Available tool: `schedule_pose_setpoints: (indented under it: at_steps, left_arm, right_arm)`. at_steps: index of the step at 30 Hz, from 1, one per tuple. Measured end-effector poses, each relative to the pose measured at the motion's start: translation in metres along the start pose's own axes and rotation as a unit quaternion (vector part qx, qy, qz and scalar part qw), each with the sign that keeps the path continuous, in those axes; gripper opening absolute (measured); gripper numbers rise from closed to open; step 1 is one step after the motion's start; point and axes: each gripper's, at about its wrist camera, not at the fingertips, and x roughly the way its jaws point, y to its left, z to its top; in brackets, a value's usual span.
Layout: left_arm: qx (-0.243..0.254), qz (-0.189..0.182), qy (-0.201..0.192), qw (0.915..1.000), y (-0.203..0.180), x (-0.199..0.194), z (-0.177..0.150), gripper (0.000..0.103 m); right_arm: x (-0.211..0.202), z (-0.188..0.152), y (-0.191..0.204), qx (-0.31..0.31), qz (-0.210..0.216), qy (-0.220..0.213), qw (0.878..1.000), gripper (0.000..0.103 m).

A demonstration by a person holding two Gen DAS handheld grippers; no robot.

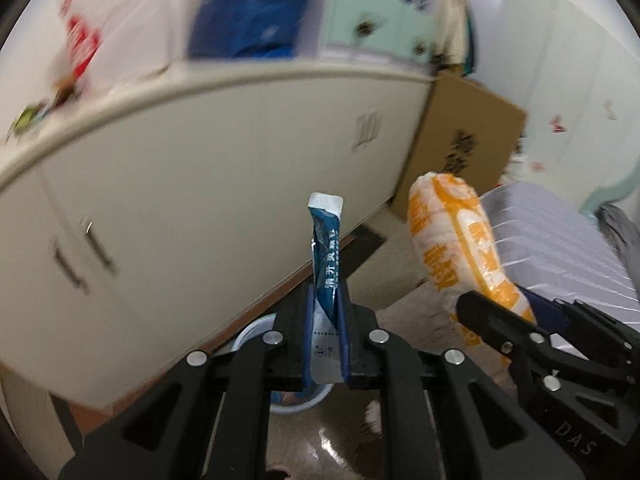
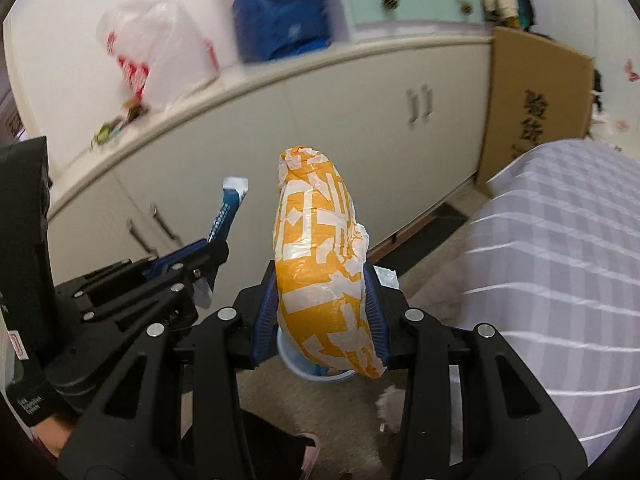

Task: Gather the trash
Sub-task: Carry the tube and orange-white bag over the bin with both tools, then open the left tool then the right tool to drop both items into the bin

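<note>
— Left hand-held gripper (image 1: 326,328): what's it got?

— Its blue pads are pinched almost together on a slim blue sachet (image 1: 326,256) with white print and a silver top. That sachet stands upright out of the jaws, its sealed end pointing toward the far cabinet (image 1: 224,168).

— And the right hand-held gripper (image 2: 320,312)?

— Partly closed, pads pressing on both sides of an orange-and-white crumpled plastic wrapper (image 2: 320,256), a fat roll that juts up and away from the fingers. From the left wrist view it shows just to the right of the sachet, the two pieces of trash near each other but apart.

— What's below them?

— A round white-and-blue tub (image 1: 256,330) sits on the floor, directly under both sets of jaws and mostly hidden by them. I can't tell what is inside it.

— Surroundings?

— Cream cabinet doors with metal handles run across the far side. On top are a white plastic bag (image 2: 160,52) with red print and a blue bag (image 2: 284,24), both blurred. A cardboard box (image 2: 536,108) leans at the cabinet's right end, and a bed (image 2: 560,248) with a pale lilac checked cover fills the right.
</note>
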Motion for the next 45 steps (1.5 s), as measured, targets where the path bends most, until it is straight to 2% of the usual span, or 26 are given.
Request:
schedule_pose_setpoints:
  at_steps: [2,6,13,17,22,28,30,31,32,34,39,45]
  left_arm:
    - [-0.013,0.02,0.02,0.9995,0.023,0.017,-0.012,0.011]
    - [-0.033,0.034,0.065,0.9967,0.053,0.05,-0.034,0.011]
    - [-0.037,0.039,0.134,0.9896,0.066,0.105,-0.066,0.011]
    - [-0.037,0.035,0.169,0.9843,0.063,0.132,-0.084,0.011]
    - [-0.033,0.023,0.192,0.9806,0.054,0.159,-0.087,0.011]
    - [-0.035,0.001,0.177,0.9835,0.045,0.164,-0.072,0.013]
    - [-0.036,-0.005,0.176,0.9838,0.043,0.168,-0.065,0.035]
    - [-0.036,0.001,0.174,0.9841,0.044,0.167,-0.063,0.058]
    - [-0.038,0.005,0.166,0.9853,0.045,0.166,-0.062,0.064]
    - [-0.037,-0.001,0.161,0.9862,0.047,0.163,-0.062,0.064]
    - [-0.052,0.004,0.178,0.9826,0.057,0.161,-0.072,0.067]
    - [-0.059,0.021,0.182,0.9813,0.069,0.154,-0.084,0.071]
  right_arm:
    - [0.02,-0.007,0.008,0.003,0.006,0.015,1.0,0.04]
    - [0.064,-0.027,0.018,0.004,0.008,0.055,0.998,0.04]
    - [0.122,-0.072,0.012,0.021,-0.006,0.117,0.993,0.04]
    - [0.143,-0.091,0.006,0.028,-0.023,0.135,0.99,0.04]
    - [0.158,-0.102,-0.008,0.046,-0.04,0.139,0.988,0.04]
    - [0.159,-0.103,-0.02,0.062,-0.049,0.128,0.989,0.04]
    - [0.155,-0.102,-0.023,0.066,-0.05,0.125,0.989,0.04]
    - [0.154,-0.102,-0.023,0.069,-0.049,0.125,0.989,0.04]
    - [0.155,-0.102,-0.025,0.071,-0.048,0.126,0.988,0.04]
    - [0.155,-0.102,-0.027,0.074,-0.047,0.126,0.988,0.04]
    - [0.155,-0.105,-0.026,0.078,-0.043,0.133,0.987,0.04]
    - [0.157,-0.109,-0.018,0.078,-0.036,0.136,0.987,0.04]
